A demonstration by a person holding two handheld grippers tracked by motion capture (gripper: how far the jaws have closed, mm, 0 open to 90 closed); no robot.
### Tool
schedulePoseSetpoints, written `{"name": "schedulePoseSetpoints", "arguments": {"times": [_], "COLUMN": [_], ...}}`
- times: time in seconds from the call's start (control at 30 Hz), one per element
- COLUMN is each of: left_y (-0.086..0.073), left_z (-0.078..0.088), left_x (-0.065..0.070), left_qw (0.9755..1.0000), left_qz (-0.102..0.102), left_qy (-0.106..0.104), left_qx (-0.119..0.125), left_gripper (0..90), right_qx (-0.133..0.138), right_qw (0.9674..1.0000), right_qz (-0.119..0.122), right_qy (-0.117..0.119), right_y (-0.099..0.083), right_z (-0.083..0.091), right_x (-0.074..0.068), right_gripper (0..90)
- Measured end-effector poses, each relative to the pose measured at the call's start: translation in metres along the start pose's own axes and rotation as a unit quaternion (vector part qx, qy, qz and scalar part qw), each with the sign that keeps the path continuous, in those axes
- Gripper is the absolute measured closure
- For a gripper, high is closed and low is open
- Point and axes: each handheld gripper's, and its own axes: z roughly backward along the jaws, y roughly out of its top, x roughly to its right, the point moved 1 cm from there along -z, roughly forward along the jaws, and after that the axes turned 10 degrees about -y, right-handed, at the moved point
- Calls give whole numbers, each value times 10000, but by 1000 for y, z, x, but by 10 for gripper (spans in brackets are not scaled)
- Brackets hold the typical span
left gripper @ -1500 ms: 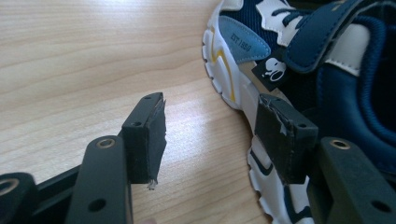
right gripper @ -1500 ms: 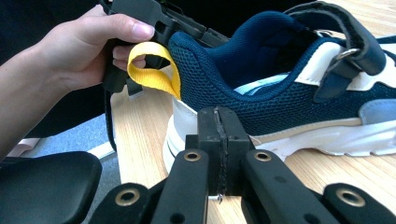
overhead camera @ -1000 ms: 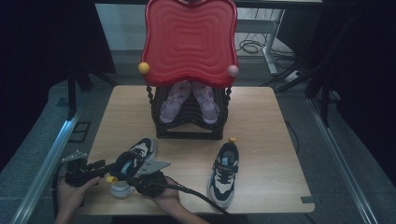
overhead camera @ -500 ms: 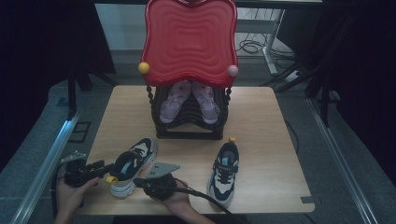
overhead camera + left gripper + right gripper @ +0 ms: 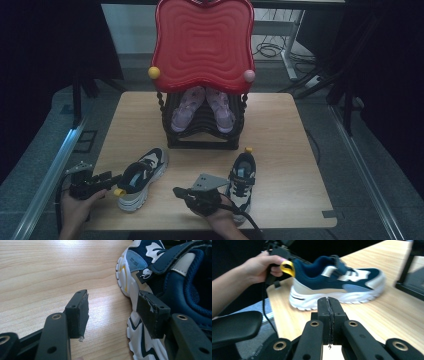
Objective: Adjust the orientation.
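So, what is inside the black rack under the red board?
A pair of purple shoes lies in the black rack; the red board covers their upper ends.

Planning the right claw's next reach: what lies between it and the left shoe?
Bare tabletop. The right gripper view shows the shut right claw facing the left shoe with wood between; the high view agrees.

The high view is looking dim and soft, its surroundings sinking into black from nine to three o'clock. Glare is whitening the pale wooden tabletop point(image 5: 50, 270) at twelve o'clock. The navy-and-white strap sneaker point(image 5: 337, 285) is blurring slightly.
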Motion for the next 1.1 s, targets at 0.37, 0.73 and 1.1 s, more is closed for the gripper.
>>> {"name": "schedulePoseSetpoints", "arguments": {"times": [0.37, 0.73, 1.1], "left_y": [-1, -3, 0], "left_z": [1, -3, -4], "left_x": [2, 2, 2], "left_qw": [10000, 10000, 10000], "left_qz": [-30, -36, -54], "left_qy": [21, 1, -23], "left_qx": [5, -52, -45], "left_gripper": [429, 429, 431], "right_qx": [319, 391, 410], "right_qw": [9981, 9946, 9906], "right_qz": [-312, -479, -577], "right_qy": [-424, -836, -1174], "right_y": [-1, -6, -18], "right_z": [41, 67, 88], "right_x": [32, 52, 64], "right_gripper": [889, 889, 887]}}
